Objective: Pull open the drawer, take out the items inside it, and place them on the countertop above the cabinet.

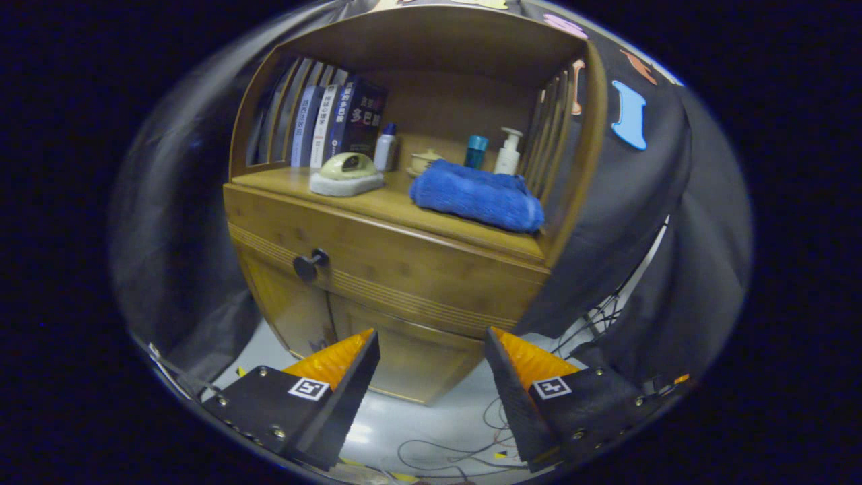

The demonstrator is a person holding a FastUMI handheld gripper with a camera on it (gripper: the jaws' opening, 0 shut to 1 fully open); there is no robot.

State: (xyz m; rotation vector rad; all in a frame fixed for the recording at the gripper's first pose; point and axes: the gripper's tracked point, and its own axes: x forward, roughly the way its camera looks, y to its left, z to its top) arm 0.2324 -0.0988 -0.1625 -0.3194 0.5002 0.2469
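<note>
gripper point(431, 337) wide open, holding nothing | I'm hanging back from cabinet point(404, 364) | knob point(308, 265) up ahead-left, drawer point(377, 266) shut | spread ready for knob grab

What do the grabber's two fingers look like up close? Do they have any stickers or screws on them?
The gripper has two wedge-shaped fingers that taper to narrow tips, with a ribbed face on each. Each finger carries a small square black-and-white marker sticker and a few round screws on its flat top. The fingers stand apart, holding nothing, with the wooden cabinet beyond them.
</note>
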